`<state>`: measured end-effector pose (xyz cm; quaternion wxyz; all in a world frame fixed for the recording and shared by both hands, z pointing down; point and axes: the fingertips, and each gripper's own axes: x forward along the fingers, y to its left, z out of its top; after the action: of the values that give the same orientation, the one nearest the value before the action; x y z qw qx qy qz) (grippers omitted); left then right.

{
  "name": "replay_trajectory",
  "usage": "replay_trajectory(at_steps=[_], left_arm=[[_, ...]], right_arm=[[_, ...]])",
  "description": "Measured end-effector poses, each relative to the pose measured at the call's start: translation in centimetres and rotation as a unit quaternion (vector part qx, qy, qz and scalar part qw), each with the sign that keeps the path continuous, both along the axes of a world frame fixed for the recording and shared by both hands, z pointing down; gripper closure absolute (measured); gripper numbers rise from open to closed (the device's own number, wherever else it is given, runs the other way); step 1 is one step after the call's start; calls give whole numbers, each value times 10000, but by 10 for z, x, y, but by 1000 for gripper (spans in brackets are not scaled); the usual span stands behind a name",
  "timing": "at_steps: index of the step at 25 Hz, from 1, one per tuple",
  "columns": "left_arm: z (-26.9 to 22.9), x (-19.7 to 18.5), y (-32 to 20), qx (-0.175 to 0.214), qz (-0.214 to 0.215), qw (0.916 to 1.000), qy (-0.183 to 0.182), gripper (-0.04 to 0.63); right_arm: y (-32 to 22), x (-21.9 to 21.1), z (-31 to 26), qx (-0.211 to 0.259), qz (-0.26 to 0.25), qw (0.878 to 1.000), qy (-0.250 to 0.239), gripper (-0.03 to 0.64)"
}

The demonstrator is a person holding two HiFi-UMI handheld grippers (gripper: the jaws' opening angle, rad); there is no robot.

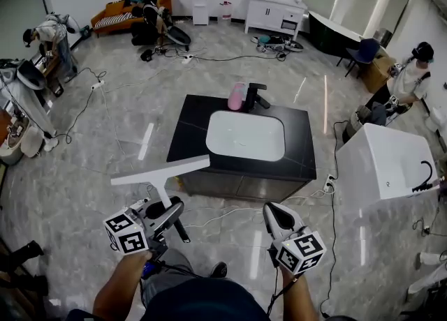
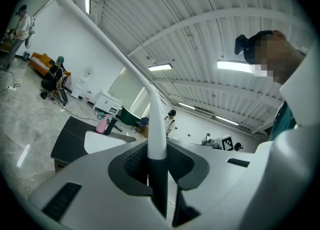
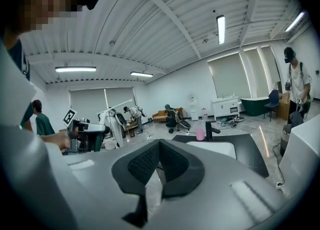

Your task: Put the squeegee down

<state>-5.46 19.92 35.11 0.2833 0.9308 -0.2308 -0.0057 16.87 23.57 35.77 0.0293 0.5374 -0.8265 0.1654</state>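
Gripping the squeegee (image 1: pixel 160 172) by its handle with the left gripper (image 1: pixel 167 209) — pads pressed on either side of the dark lower stem, as seen in the left gripper view. Holding it up in the air, clear of any surface, with the handle rising from the jaws, turning white partway up and meeting a long white blade at the top. Slanting across the head view with the right end higher, and overlapping there the near left corner of the black vanity counter (image 1: pixel 188 138); impossible to tell whether over the counter or short of it. Set into that counter, a white basin (image 1: pixel 246 135), and at its far edge a pink bottle (image 1: pixel 237 96) just beside a black faucet (image 1: pixel 256 94). Off to the right, a white bathtub (image 1: pixel 384 166) on the pale marbled floor (image 1: pixel 84 166). Holding the right gripper (image 1: pixel 277 213) low at the right of the head view, near the left one but apart from it — jaws drawn together, with nothing between them. Standing about the room's edges, several other people, well apart from the counter.
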Motion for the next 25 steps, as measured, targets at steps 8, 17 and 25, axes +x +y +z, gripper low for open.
replay_trajectory(at_steps=[8,17,25], left_arm=[[-7,-7,-17,187,-37,9997,-178,529],[-20,-18,-113,368,474,9982,-46,529],[-47,-27,-201,317,687,9971,-56,529]], right_arm=[[-11,-8,25,-182,-63,9998,-111,609],[-80,-13,3,-31,452,9988,162,609],[-164,-38,-41,222,453,9980,373,609]])
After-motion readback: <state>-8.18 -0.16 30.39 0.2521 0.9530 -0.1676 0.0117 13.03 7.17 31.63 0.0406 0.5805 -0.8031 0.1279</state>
